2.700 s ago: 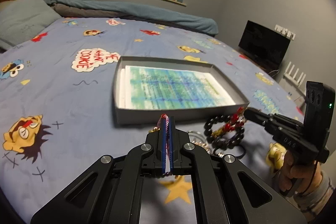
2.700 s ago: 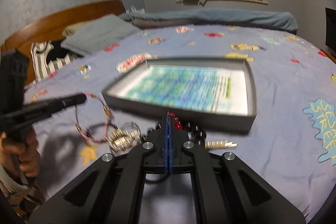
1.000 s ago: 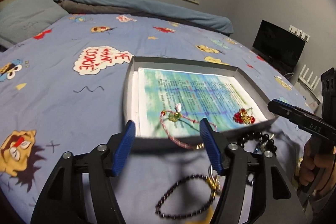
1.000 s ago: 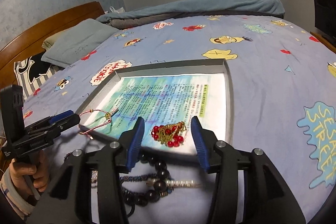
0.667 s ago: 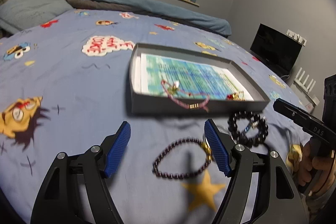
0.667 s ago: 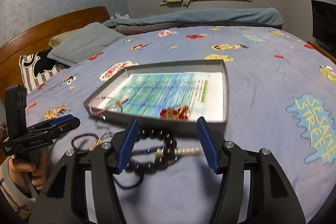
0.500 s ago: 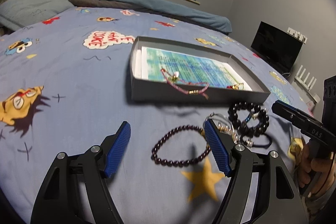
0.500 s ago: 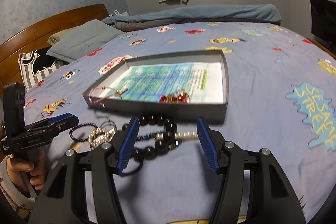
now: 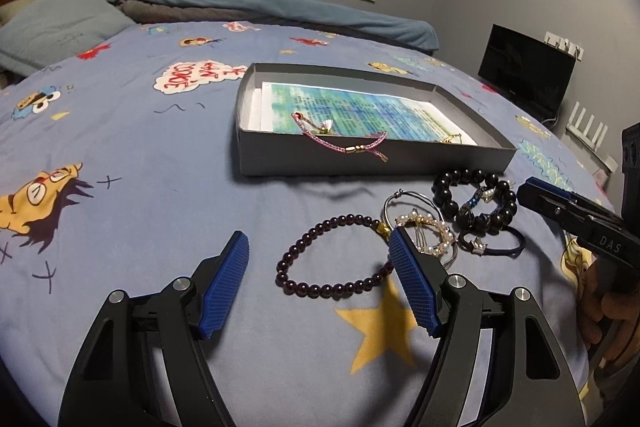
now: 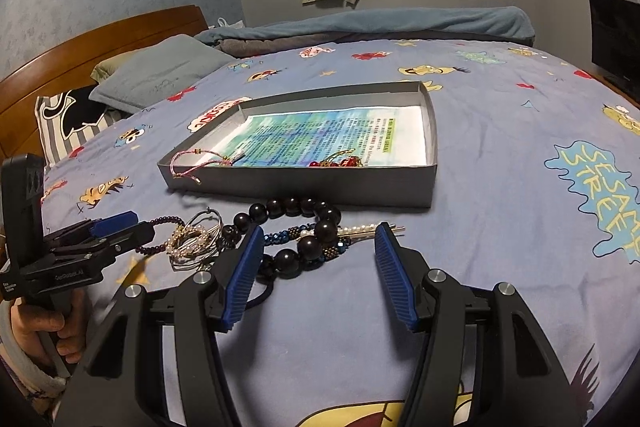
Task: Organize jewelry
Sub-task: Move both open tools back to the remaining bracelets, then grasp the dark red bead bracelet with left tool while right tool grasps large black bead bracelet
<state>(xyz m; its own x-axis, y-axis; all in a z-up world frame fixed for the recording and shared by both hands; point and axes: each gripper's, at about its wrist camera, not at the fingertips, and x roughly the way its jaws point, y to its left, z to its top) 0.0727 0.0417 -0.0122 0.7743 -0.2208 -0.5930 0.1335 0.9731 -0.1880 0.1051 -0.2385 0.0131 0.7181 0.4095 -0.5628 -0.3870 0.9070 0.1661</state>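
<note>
Two pieces already lie in the grey tray (image 9: 372, 163): a pink cord (image 9: 340, 143), draped over its near wall, and a red charm (image 10: 340, 161) on the printed sheet. The rest waits on the bed (image 9: 140, 187) just near of the tray: a purple bracelet (image 9: 332, 259), a black bracelet (image 9: 472, 203), a pearl ring (image 9: 428, 235) and a hair tie (image 9: 496, 247). Left tool (image 9: 320, 283) and right tool (image 10: 316, 267) both hover spread and empty, so roughly a third seems done.

Both black tools (image 9: 318, 283) (image 10: 316, 273) carry ribbed blue pads, silver screws
</note>
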